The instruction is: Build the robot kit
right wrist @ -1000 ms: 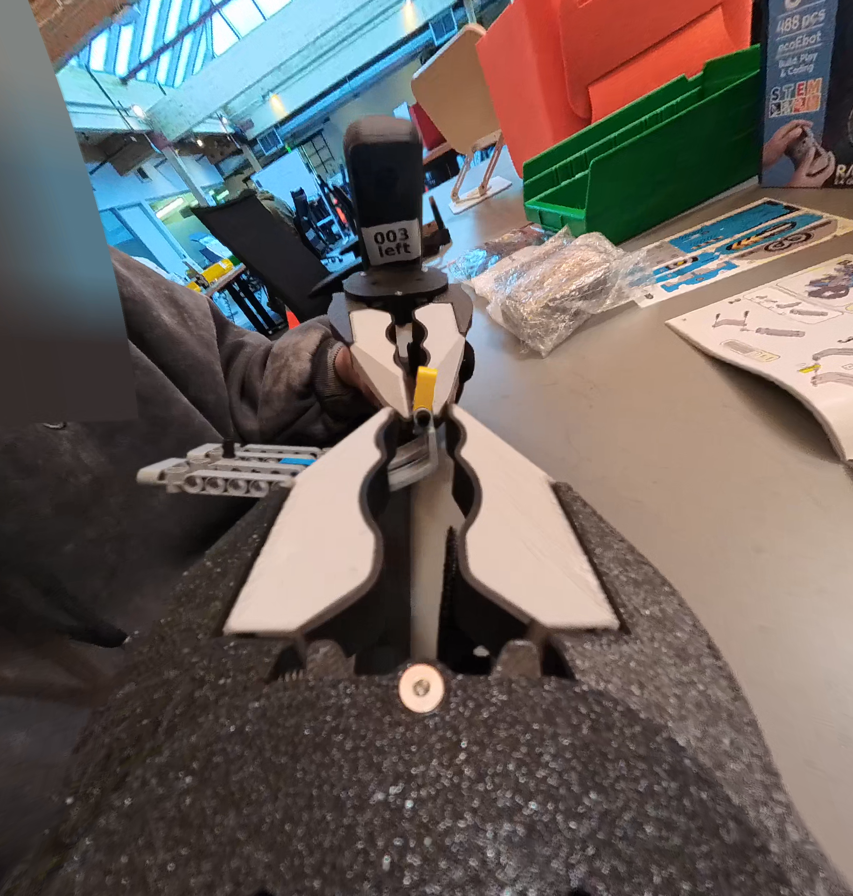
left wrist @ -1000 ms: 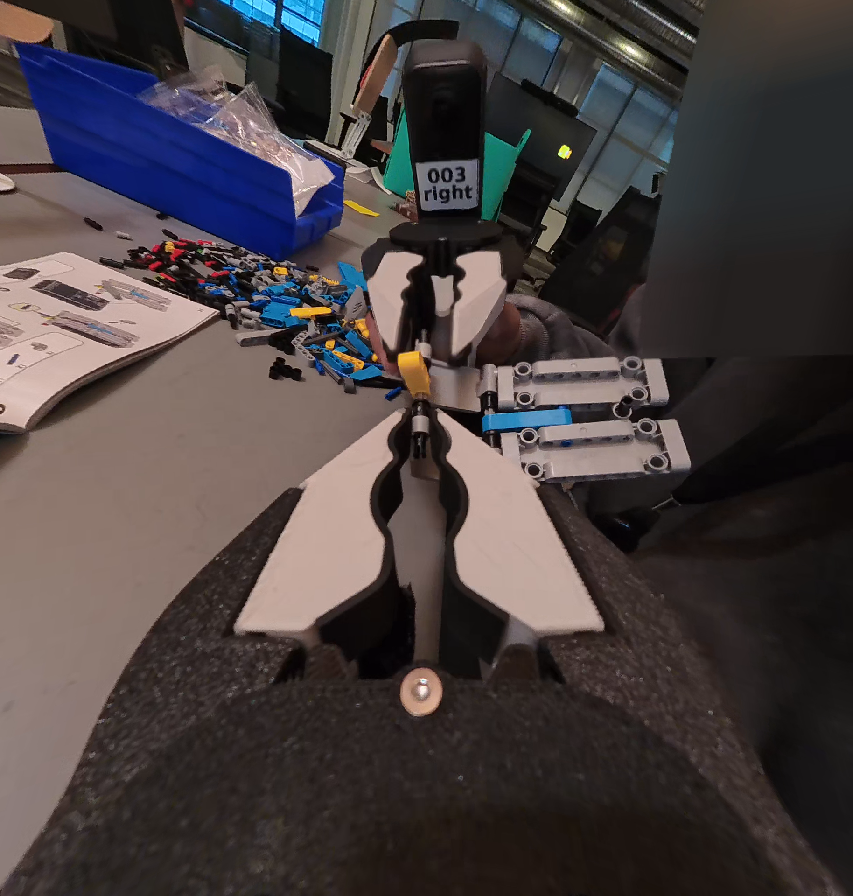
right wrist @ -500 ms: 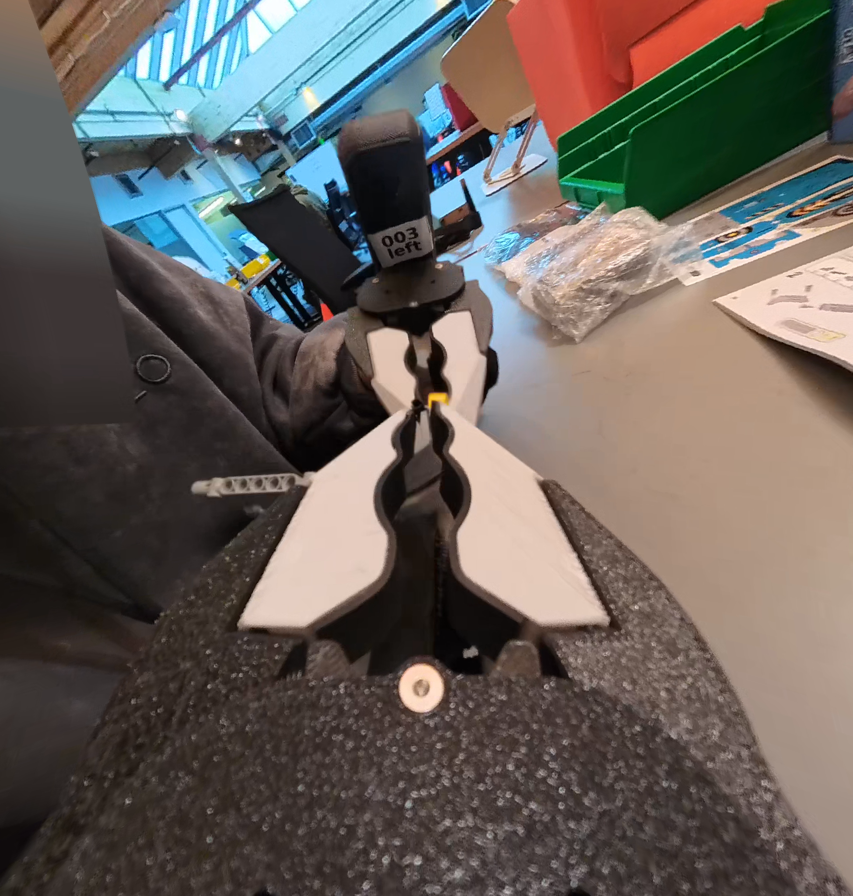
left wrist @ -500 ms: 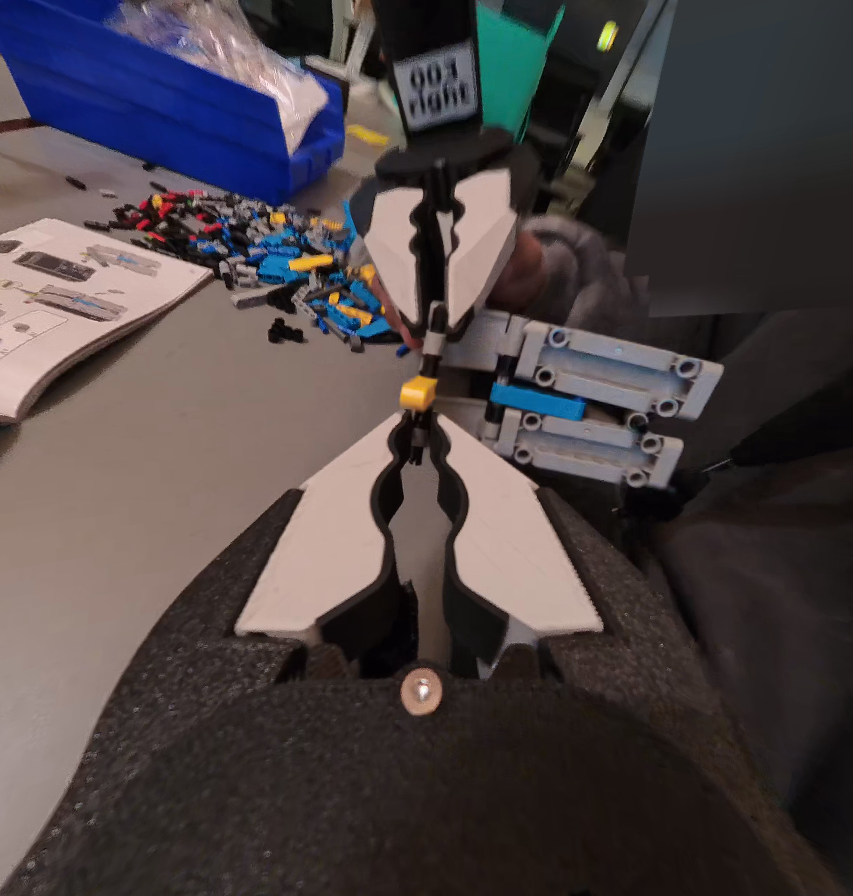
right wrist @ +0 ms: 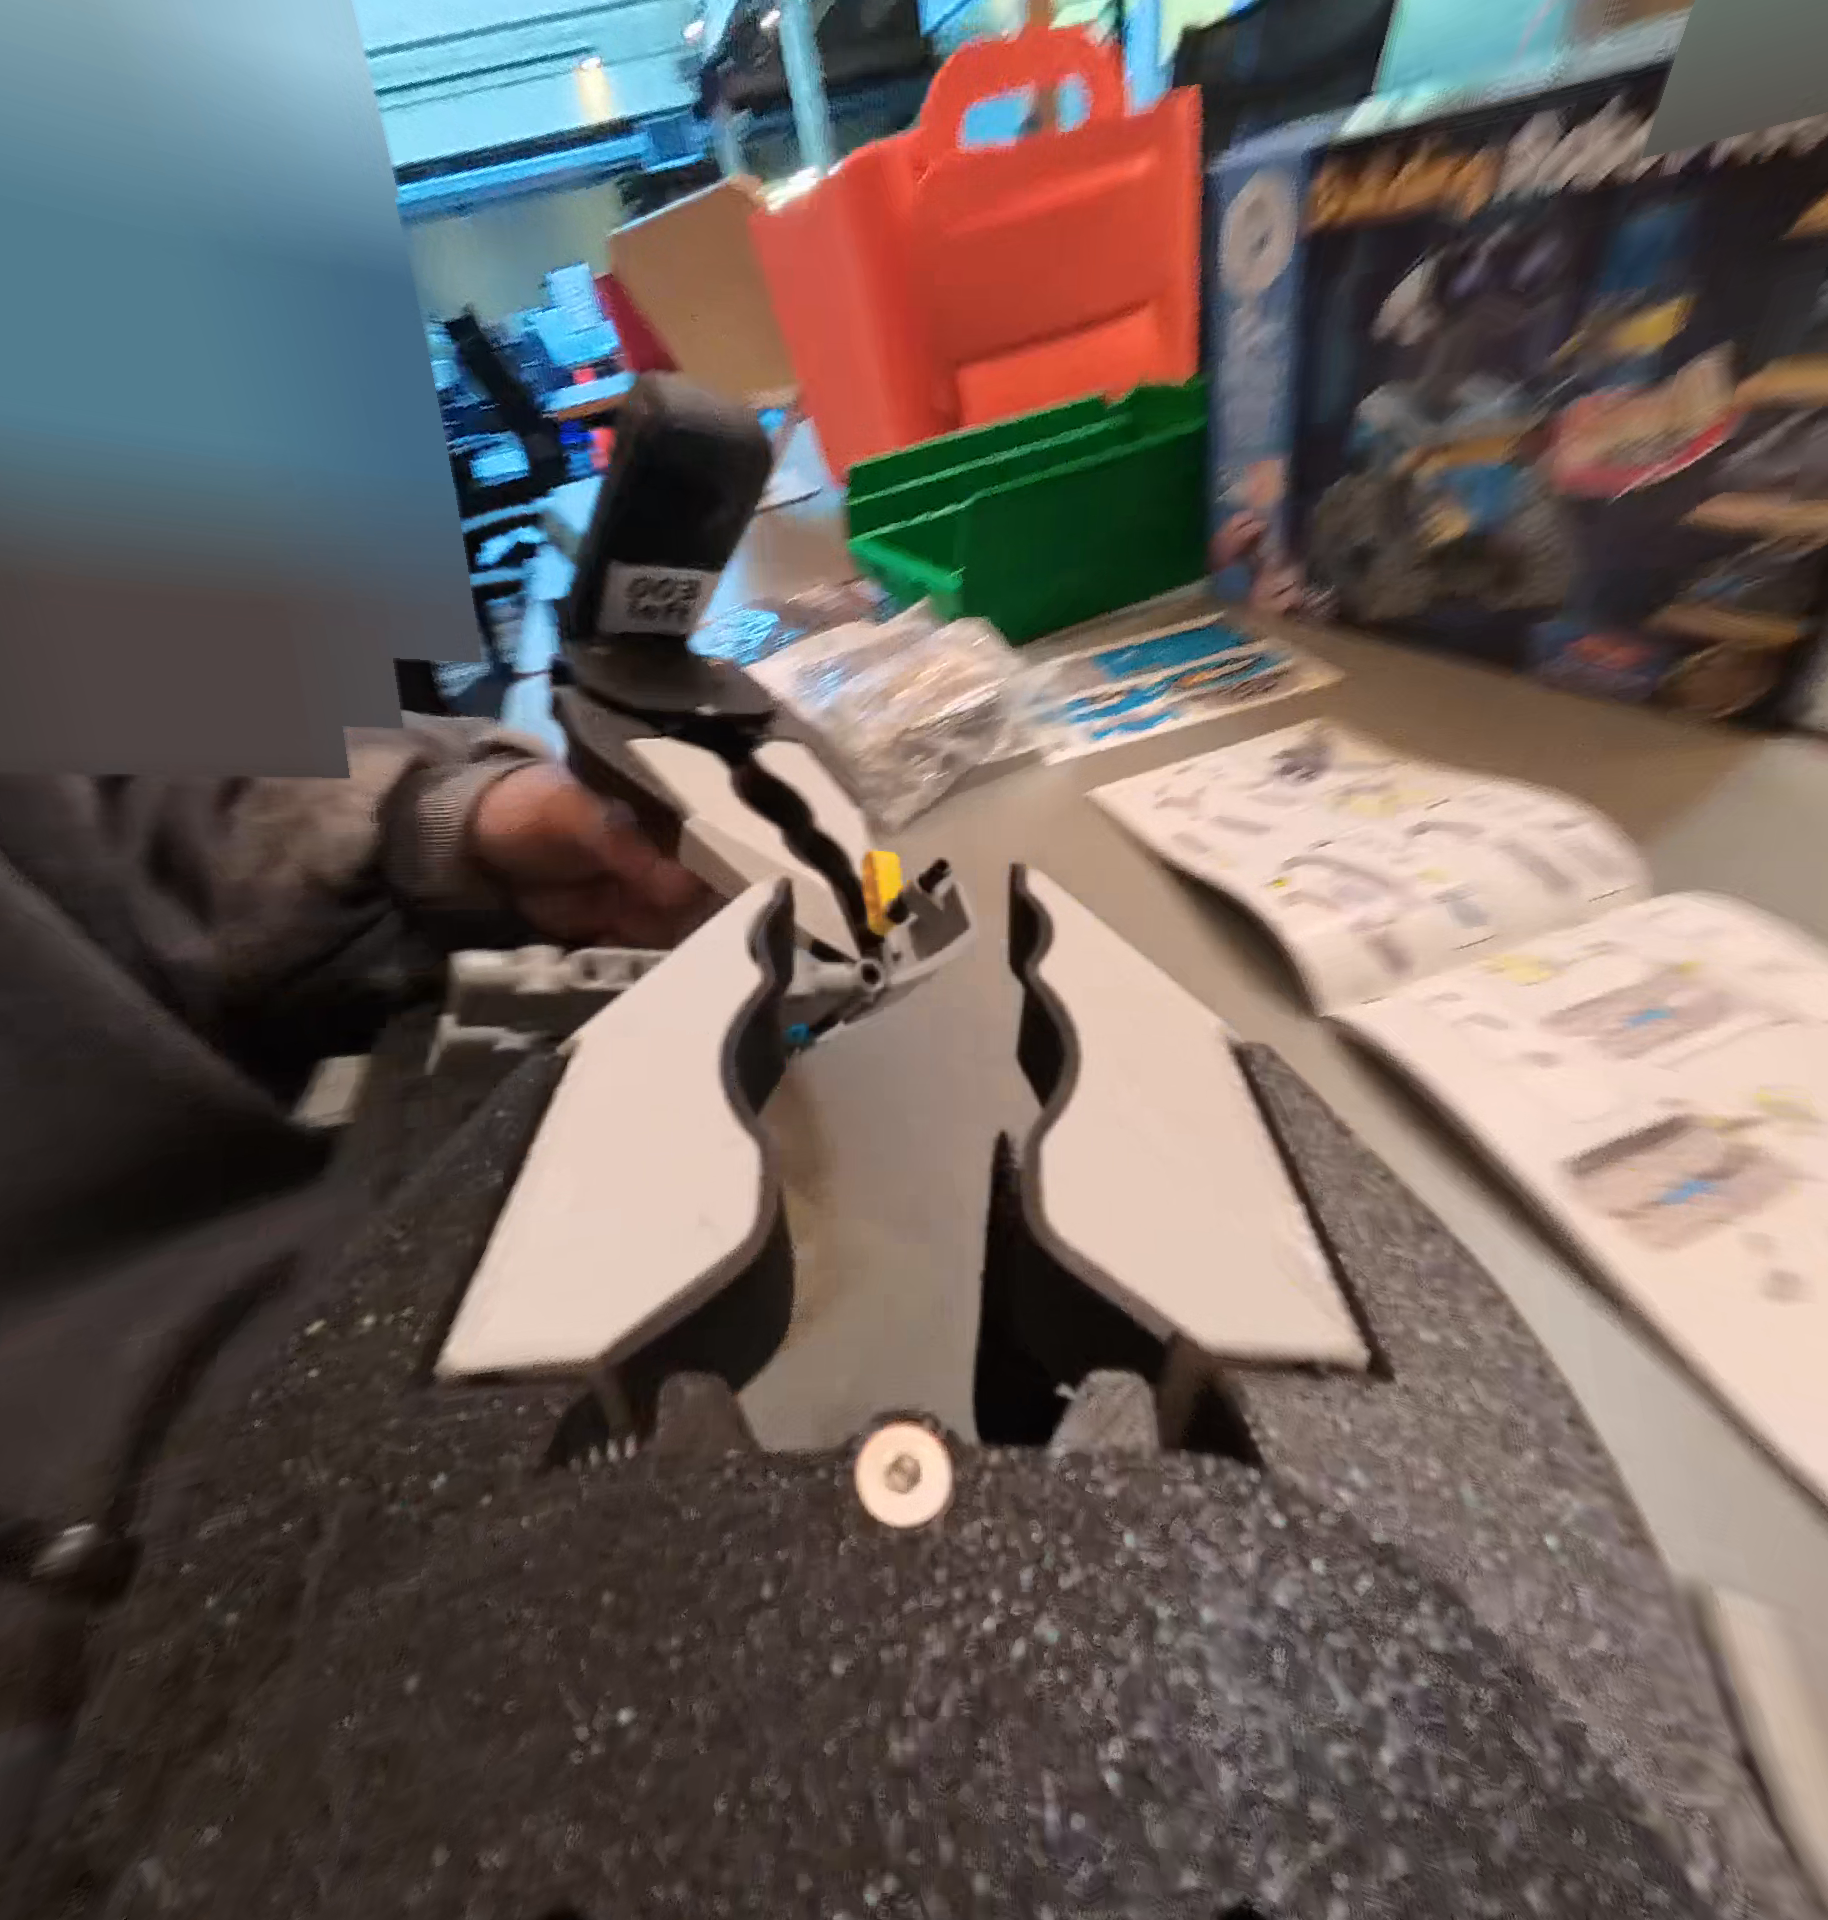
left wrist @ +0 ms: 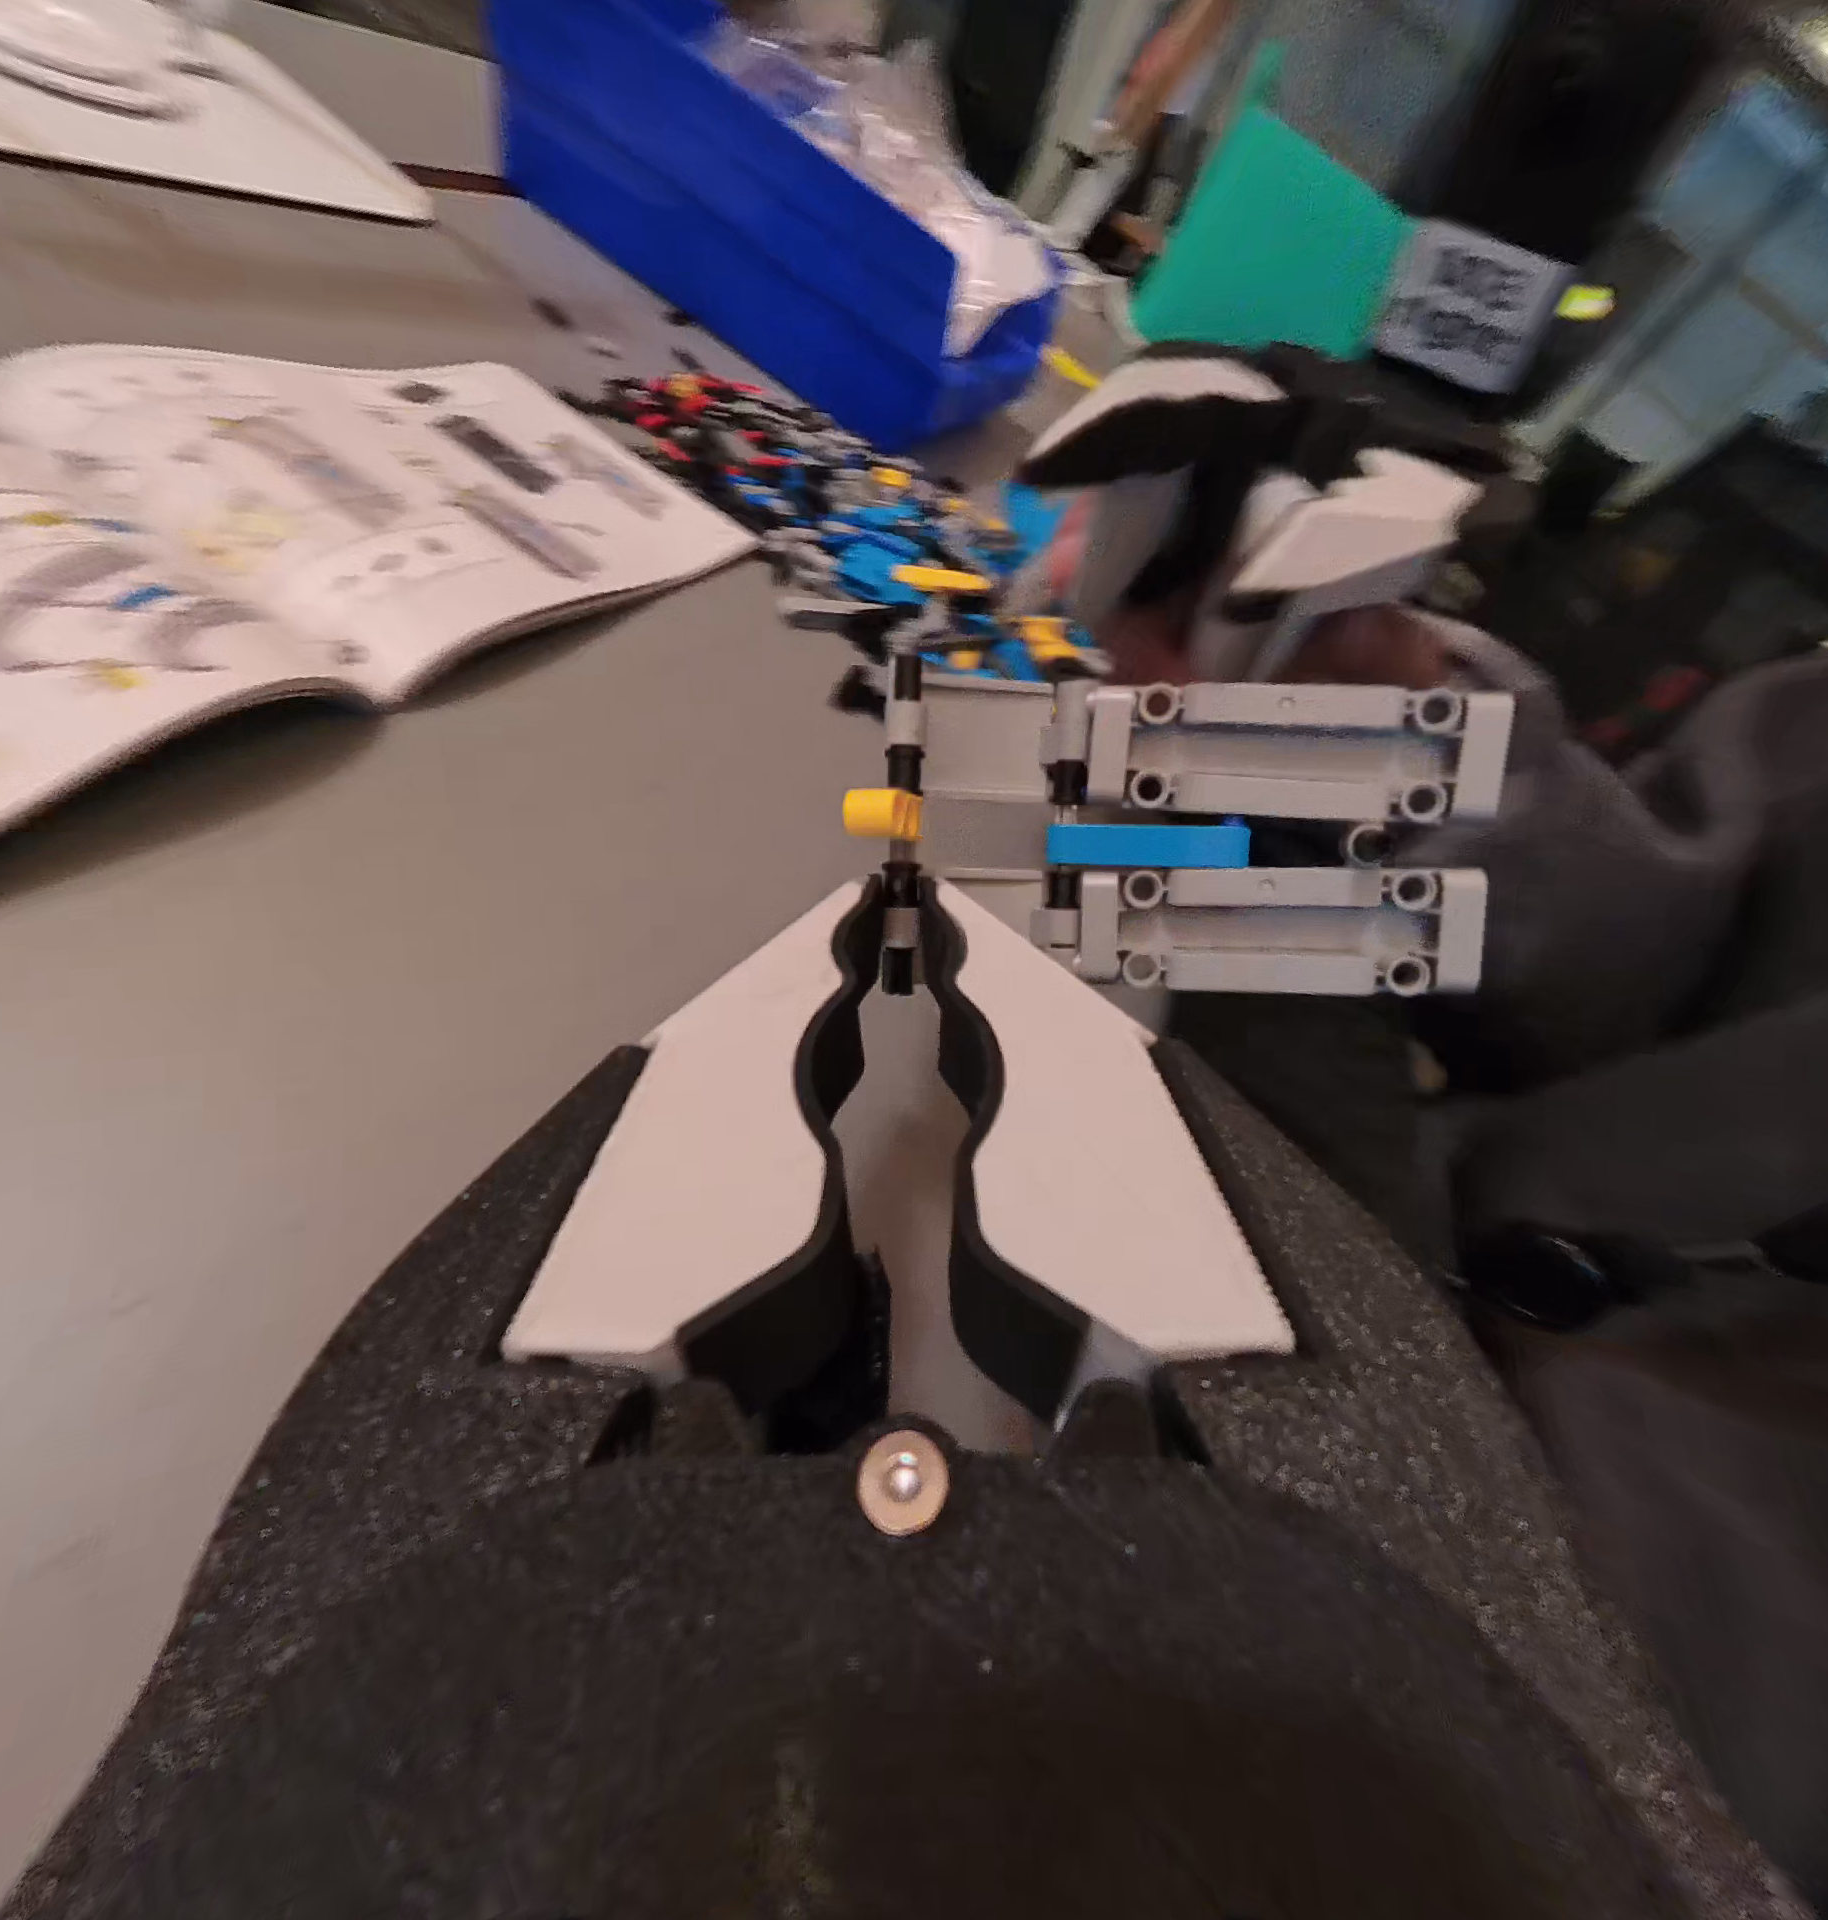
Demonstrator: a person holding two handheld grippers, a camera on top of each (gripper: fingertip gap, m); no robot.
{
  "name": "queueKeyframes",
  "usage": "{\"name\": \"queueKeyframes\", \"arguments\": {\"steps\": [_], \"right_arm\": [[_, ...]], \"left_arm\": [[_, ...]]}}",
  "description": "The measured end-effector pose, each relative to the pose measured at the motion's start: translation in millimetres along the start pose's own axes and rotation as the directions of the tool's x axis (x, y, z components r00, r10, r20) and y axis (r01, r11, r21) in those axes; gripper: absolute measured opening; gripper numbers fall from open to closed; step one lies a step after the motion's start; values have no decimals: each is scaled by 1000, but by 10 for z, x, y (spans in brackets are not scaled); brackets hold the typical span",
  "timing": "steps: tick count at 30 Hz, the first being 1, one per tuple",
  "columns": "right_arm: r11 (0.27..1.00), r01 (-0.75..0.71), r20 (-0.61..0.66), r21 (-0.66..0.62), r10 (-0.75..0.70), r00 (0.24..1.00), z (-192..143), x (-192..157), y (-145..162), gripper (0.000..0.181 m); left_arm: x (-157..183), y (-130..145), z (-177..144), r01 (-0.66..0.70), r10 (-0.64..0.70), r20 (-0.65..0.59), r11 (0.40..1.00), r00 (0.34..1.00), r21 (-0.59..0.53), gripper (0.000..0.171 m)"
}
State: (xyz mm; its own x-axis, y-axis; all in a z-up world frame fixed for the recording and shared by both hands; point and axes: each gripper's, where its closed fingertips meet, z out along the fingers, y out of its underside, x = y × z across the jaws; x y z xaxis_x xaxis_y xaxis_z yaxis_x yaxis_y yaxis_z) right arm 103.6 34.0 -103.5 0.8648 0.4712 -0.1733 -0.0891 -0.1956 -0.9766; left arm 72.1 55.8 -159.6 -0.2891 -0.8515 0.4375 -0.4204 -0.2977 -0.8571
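My left gripper (left wrist: 899, 909) is shut on the black axle (left wrist: 897, 935) of a small brick assembly. The assembly has two grey panels (left wrist: 1274, 748), a blue beam (left wrist: 1149, 847) and a yellow bush (left wrist: 877, 812) on the axle, and is held above the table edge. My right gripper (right wrist: 899, 891) is open and empty, just short of the assembly (right wrist: 915, 940). It also shows in the left wrist view (left wrist: 1253, 488), tilted and behind the assembly. The left gripper (right wrist: 785, 831) shows in the right wrist view, held by a hand in a grey sleeve.
A pile of loose small bricks (left wrist: 889, 509), an open instruction booklet (left wrist: 266, 540) and a blue bin (left wrist: 744, 208) lie on the grey table. In the right wrist view are another booklet (right wrist: 1512, 987), a plastic bag (right wrist: 910, 707), a green bin (right wrist: 1045, 520), an orange bag (right wrist: 993, 260) and a printed box (right wrist: 1564, 416). Some 7 cm of space lies between my two pairs of fingers.
My right gripper has opened, let go of the assembly and drawn back, tilting. My left gripper keeps its hold on the axle and has turned with the assembly.
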Motion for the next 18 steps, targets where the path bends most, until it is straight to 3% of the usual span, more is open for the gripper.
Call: {"name": "queueKeyframes", "arguments": {"steps": [3, 5, 7, 9, 11, 14, 16, 18], "right_arm": [[993, 115, -110, 35, -111, 988, -149, 114, -107, 65], [996, 67, -128, -66, -75, 989, -137, 88, -35, 71], [975, 58, -175, -217, -97, 980, 40, 26, 123, 85], [927, 48, -293, -372, -166, 942, 285, 38, 366, 99], [872, 23, -413, -489, -255, 874, 430, 113, 635, 101], [794, 84, -415, -602, -401, 817, 506, 147, 882, 93], [807, 115, -427, -580, -420, 801, 469, 170, 804, 78], [828, 100, -420, -551, -379, 825, 448, 159, 775, 78]], "left_arm": [[-346, -15, -137, -61, 63, 262, 998, 963, -15, 5], [-549, -10, -261, -114, 131, 443, 991, 887, -66, 5], [-618, -31, -338, -140, 166, 537, 986, 827, -89, 5], [-598, -62, -350, -140, 161, 571, 987, 805, -80, 5], [-543, -81, -325, -154, 181, 585, 983, 791, -97, 6], [-417, -125, -292, -178, 205, 581, 979, 788, -104, 5], [-348, -184, -317, -214, 236, 583, 971, 778, -109, 6], [-259, -260, -327, -227, 230, 561, 971, 796, -76, 7]]}}
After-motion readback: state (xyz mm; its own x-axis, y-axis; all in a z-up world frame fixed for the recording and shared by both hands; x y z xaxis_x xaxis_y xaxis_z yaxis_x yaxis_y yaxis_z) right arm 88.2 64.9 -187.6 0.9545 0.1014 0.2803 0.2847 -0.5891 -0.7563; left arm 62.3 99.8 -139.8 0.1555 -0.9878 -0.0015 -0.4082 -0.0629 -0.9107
